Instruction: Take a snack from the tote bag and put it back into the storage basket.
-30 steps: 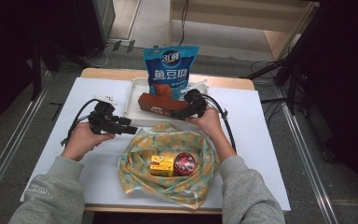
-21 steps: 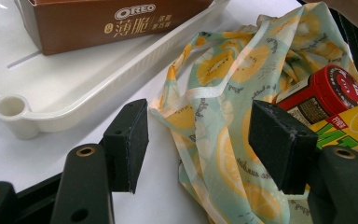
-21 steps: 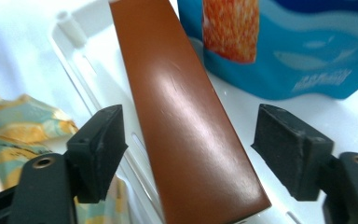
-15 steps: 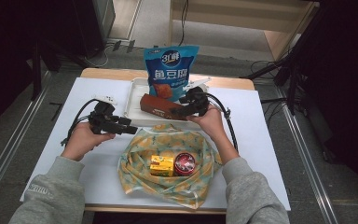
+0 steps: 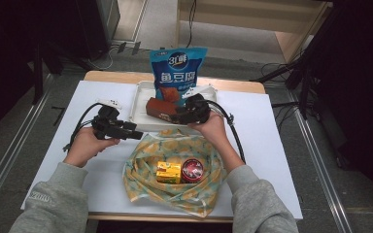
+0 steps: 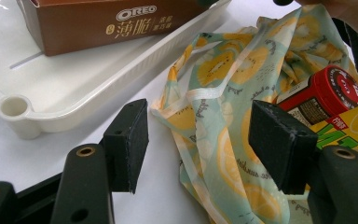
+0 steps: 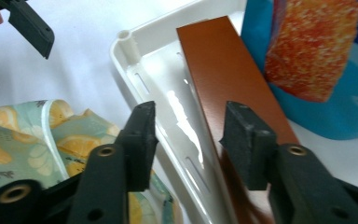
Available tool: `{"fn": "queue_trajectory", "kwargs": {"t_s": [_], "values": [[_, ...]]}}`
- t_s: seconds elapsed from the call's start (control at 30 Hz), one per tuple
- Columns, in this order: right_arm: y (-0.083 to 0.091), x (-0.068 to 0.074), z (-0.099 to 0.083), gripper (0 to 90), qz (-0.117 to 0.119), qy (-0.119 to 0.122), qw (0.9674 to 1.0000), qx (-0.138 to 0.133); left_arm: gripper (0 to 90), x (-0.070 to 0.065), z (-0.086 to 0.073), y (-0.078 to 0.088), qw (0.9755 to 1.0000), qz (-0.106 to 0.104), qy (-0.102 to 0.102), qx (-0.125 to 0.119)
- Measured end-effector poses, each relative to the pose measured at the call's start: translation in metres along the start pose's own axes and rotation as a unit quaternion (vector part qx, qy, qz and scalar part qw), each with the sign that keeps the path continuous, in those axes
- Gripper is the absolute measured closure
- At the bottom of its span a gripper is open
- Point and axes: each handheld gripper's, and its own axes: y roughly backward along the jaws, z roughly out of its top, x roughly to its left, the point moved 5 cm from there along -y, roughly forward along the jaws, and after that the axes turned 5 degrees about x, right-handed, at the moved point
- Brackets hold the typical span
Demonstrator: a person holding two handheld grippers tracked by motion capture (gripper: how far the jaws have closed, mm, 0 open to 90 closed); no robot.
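A brown Oreo box [image 5: 159, 108] [image 7: 223, 79] lies in a white tray [image 5: 141, 94] [image 7: 135, 51] at the table's back. My right gripper [image 5: 177, 115] [image 7: 189, 126] hovers at the box's near end. Its jaws have just been closing; tray floor and the box's edge show between them, and the pads do not press on it. My left gripper [image 5: 137, 135] [image 6: 198, 135] stands open over the edge of a lemon-print cloth bag [image 5: 175, 145] [image 6: 223, 93]. The bag holds a yellow box [image 5: 168, 171] and a red can [image 5: 192, 170] [image 6: 326, 93].
A blue snack bag [image 5: 177, 68] [image 7: 317, 56] stands upright behind the tray. White table [image 5: 272, 145] lies bare to the right of the cloth bag and at the far left. Cables trail from both grippers across the table.
The right gripper's jaws have narrowed at the Oreo box and the hand has shifted slightly. The left hand and its gripper have stayed where they were.
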Motion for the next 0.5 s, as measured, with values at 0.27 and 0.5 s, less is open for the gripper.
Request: {"fn": "queue_trajectory", "kwargs": {"t_s": [0.27,0.5], "values": [[-0.010,0.003,-0.005,84.6,0.008,-0.004,0.9997,0.021,38.6,0.000,0.000,0.000,1.0000,0.000,0.000,0.000],[-0.022,-0.001,-0.009,90.0,-0.002,-0.005,0.9987,0.051,38.6,0.000,0.000,0.000,1.0000,0.001,0.000,0.001]]}}
